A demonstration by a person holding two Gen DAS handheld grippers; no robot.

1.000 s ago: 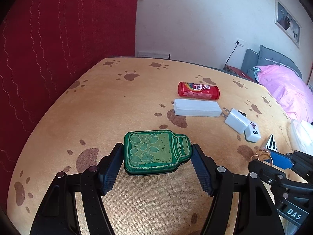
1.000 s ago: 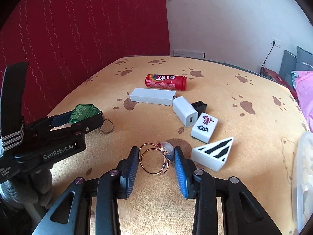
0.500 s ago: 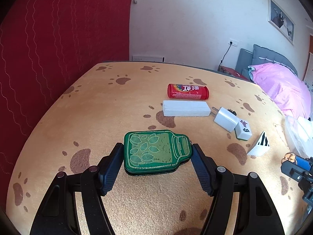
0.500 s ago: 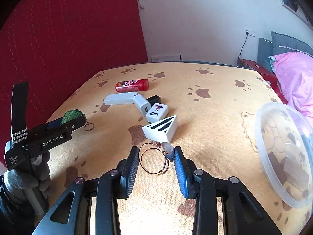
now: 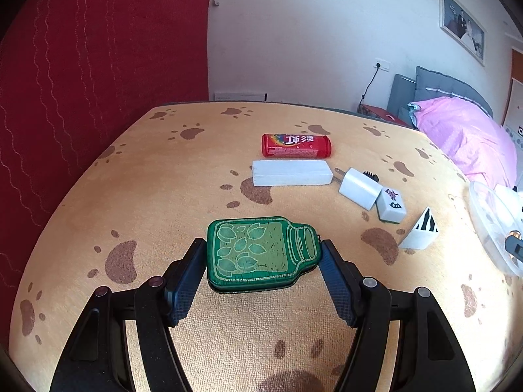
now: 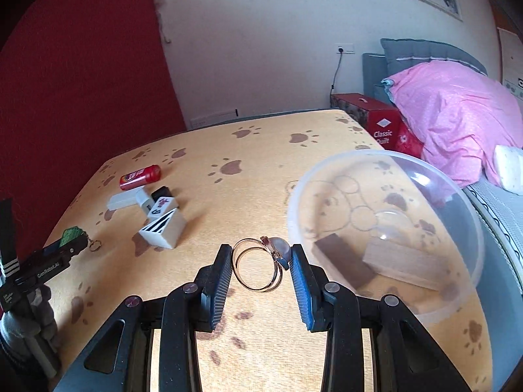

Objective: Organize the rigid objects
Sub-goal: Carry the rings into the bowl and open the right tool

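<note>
Left wrist view: the left gripper [image 5: 263, 271] has its jaws clamped on a flat green jar-shaped tin [image 5: 261, 254], one pad against its base and the other against its lid end, held over the orange paw-print bench [image 5: 163, 179]. Farther off on the bench lie a red tube [image 5: 296, 145] and, just in front of it, a white block [image 5: 292, 172]. To the right of these sit a white charger plug [image 5: 359, 188], touching a mahjong tile [image 5: 391, 205], and then a striped white wedge [image 5: 419, 233] a little apart. A clear plastic bowl [image 5: 490, 228] shows at the right edge.

Right wrist view: the right gripper [image 6: 260, 269] has its jaws closed on a gold double-ring piece with a clear bead [image 6: 260, 266], held just beside the rim of the clear bowl [image 6: 385, 156]. Inside the bowl lie a dark wooden block [image 6: 343, 266] and a lighter wooden block [image 6: 405, 263], side by side. At far left the left gripper [image 6: 70, 245] appears from the side, holding the green tin [image 6: 72, 234], from which a small key ring hangs. The wedge [image 6: 163, 230], tile [image 6: 162, 205], white block [image 6: 126, 199] and red tube [image 6: 140, 177] sit clustered on the bench [image 6: 245, 196] beyond it.
</note>
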